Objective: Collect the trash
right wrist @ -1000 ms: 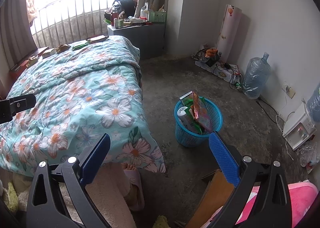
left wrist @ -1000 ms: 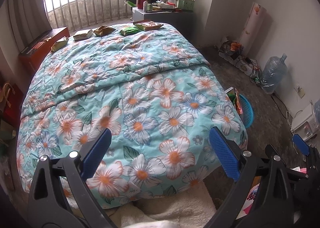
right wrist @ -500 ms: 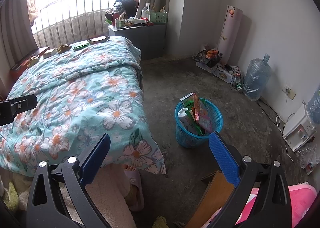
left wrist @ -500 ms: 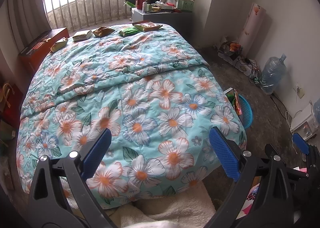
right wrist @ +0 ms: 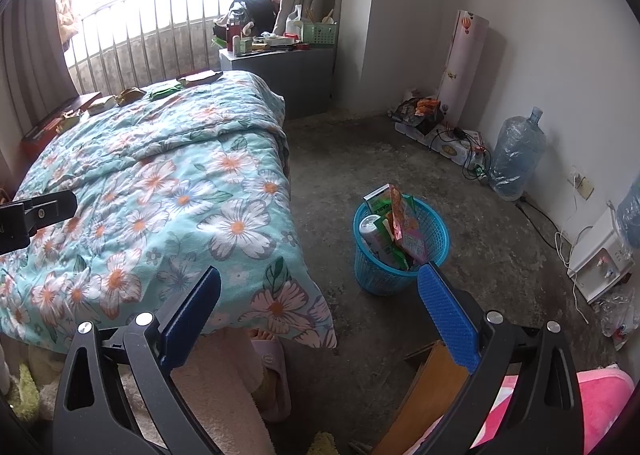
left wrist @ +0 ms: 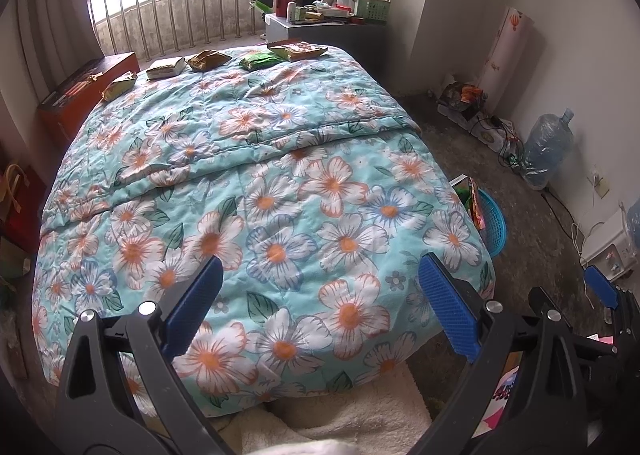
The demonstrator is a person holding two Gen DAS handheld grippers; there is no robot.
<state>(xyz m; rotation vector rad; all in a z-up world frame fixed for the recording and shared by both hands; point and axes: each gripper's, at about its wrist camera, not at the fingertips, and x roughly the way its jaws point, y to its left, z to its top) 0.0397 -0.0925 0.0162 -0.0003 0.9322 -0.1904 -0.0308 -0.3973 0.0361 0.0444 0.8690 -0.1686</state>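
Several snack wrappers lie along the far edge of the floral bed (left wrist: 280, 183): a gold packet (left wrist: 119, 84), a pale box (left wrist: 165, 68), a crumpled gold wrapper (left wrist: 207, 59), a green packet (left wrist: 258, 61) and a brown packet (left wrist: 298, 51). My left gripper (left wrist: 320, 309) hangs open over the bed's near end, far from them, holding nothing. A blue mesh basket (right wrist: 434, 233) full of wrappers and a can stands on the floor beside the bed. My right gripper (right wrist: 320, 311) is open and empty, near the bed's corner, with the basket just beyond its right finger.
A grey cabinet (right wrist: 288, 71) crowded with bottles stands past the bed. Along the right wall sit a water jug (right wrist: 516, 153), cables with a power strip (right wrist: 452, 143) and a white box (right wrist: 600, 263). A person's slippered foot (right wrist: 268, 355) shows under the bed's edge.
Both views have drifted very slightly; the bed and basket sit almost where they were. Both grippers stay open and empty.
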